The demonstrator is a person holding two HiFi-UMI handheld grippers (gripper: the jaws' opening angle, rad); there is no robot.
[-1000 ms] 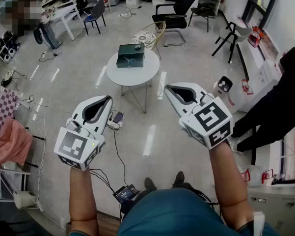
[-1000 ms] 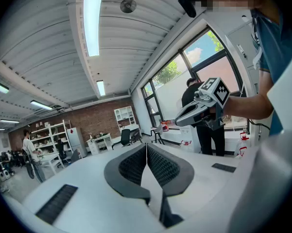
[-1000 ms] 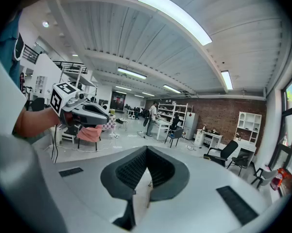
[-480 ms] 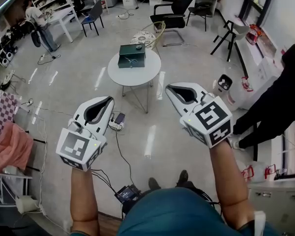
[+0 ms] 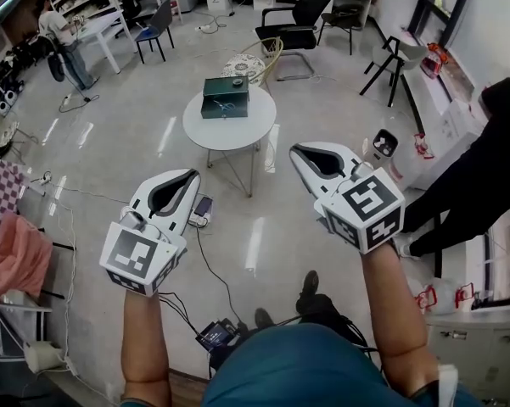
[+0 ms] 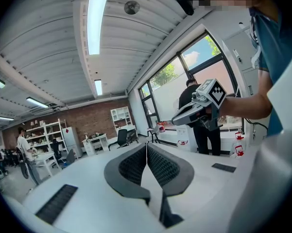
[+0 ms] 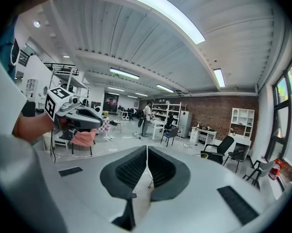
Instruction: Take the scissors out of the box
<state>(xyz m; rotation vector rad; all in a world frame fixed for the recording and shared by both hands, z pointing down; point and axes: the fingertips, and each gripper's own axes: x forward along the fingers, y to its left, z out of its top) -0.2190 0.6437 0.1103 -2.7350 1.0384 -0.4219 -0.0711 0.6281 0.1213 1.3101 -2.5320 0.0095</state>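
The box (image 5: 226,97) is dark green, the table (image 5: 238,134) white, the cloth (image 5: 13,257) pink.

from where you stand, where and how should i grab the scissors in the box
The scissors lie flat in the green box on the round table, too small to tell handles from blades. Probably come down from above and pinch across their narrow middle; the box walls would block a side approach.
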